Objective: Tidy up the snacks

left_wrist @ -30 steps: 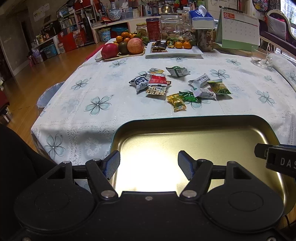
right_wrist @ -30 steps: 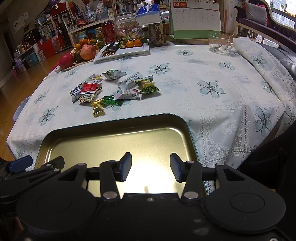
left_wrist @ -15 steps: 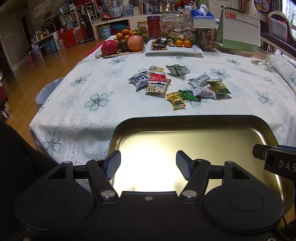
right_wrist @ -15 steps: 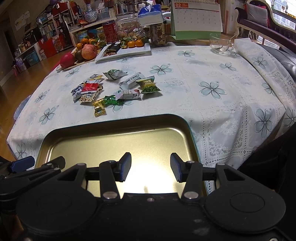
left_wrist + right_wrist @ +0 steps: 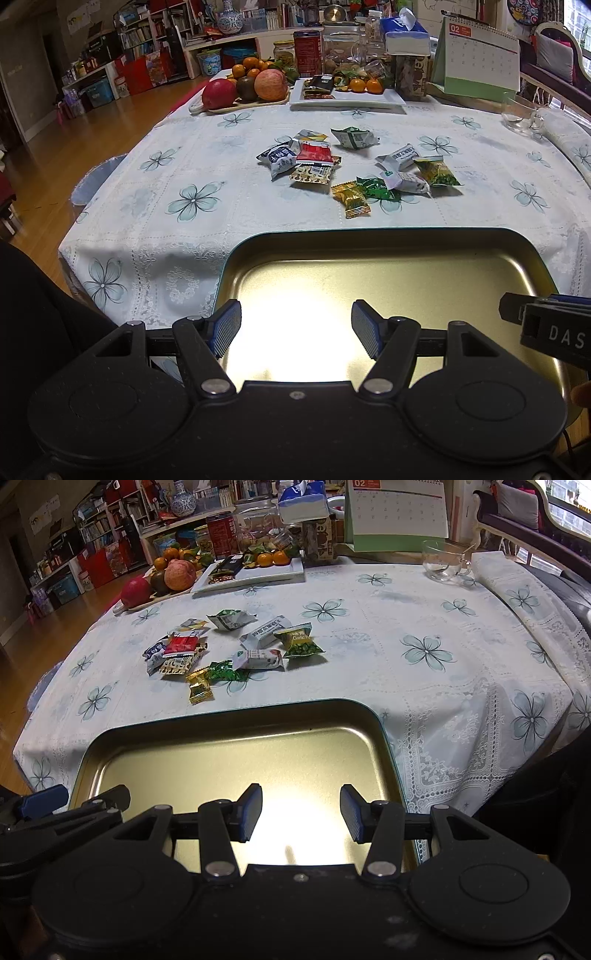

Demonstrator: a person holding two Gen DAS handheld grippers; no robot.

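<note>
A gold metal tray [image 5: 369, 240] lies at the table's near edge; it also shows in the right wrist view [image 5: 236, 716]. Several wrapped snacks lie on the floral cloth beyond it: a gold candy [image 5: 351, 199], a green candy [image 5: 376, 187], a red packet [image 5: 314, 153], a green pea packet [image 5: 436, 171]. The right wrist view shows the gold candy [image 5: 199, 686] and the pea packet [image 5: 300, 640]. My left gripper [image 5: 295, 328] is open and empty above the tray's near left part. My right gripper [image 5: 300, 812] is open and empty above the tray's near right part.
A fruit board [image 5: 243, 92] and a white plate [image 5: 347, 98] with oranges and dark bars stand at the back. Jars, a tissue box and a desk calendar [image 5: 476, 55] stand behind them. A glass cup [image 5: 517, 116] stands at the far right.
Both grippers have risen and tilted a little, so the snacks and table sit lower in view. Both stay open and empty. Nothing on the table moved.
</note>
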